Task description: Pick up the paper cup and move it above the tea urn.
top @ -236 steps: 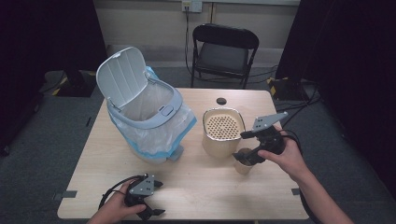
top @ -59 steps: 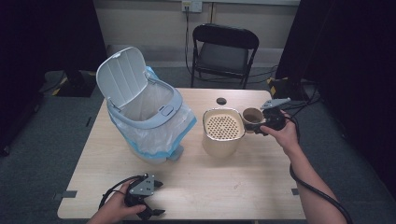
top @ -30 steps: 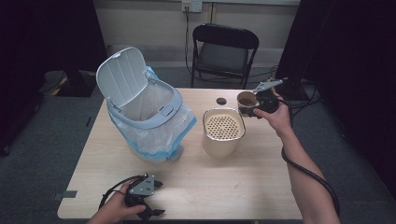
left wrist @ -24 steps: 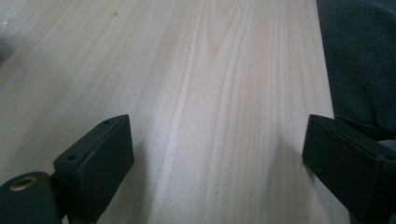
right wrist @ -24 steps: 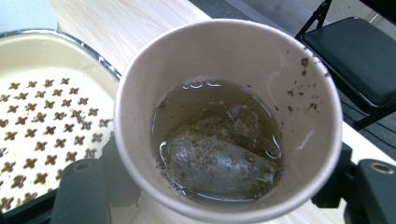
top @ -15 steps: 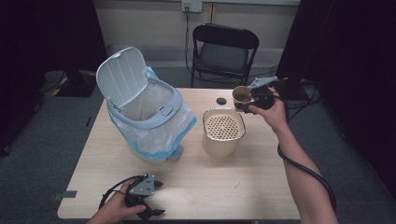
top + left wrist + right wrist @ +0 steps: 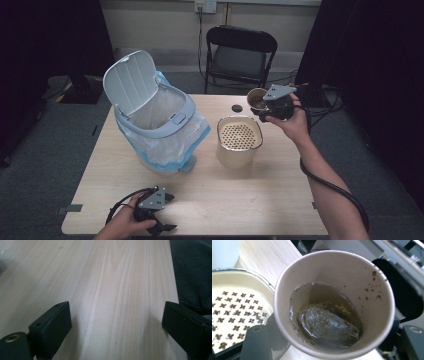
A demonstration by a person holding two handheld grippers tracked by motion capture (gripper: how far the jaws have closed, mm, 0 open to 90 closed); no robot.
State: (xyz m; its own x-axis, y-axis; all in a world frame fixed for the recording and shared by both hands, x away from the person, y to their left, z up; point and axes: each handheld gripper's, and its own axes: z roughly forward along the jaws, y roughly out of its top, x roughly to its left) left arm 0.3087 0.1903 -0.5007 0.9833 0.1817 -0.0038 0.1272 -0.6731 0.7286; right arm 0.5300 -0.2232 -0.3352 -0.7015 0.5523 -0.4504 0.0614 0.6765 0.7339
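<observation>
A: Starting at the near edge: the left gripper (image 7: 159, 218) lies low on the table (image 7: 250, 200) by its front left corner, jaws spread wide with only bare wood between them. In the left gripper view the table's edge runs down the right, dark floor beyond.

B: And the middle?

A: Open tabletop stretches from that gripper to the cream strainer pot (image 7: 239, 141), and more bare wood lies right of the pot to the table's right edge. The white bin (image 7: 159, 122), lid up, fills the left half.

B: The cup?

A: The paper cup (image 7: 256, 98) is in the air past the pot's far right corner, clenched by the right gripper (image 7: 263, 106). Inside sits a soaked tea bag (image 7: 328, 325) in brownish liquid. A small black cap (image 7: 236, 108) lies near the far edge, a folding chair (image 7: 240, 55) behind.
</observation>
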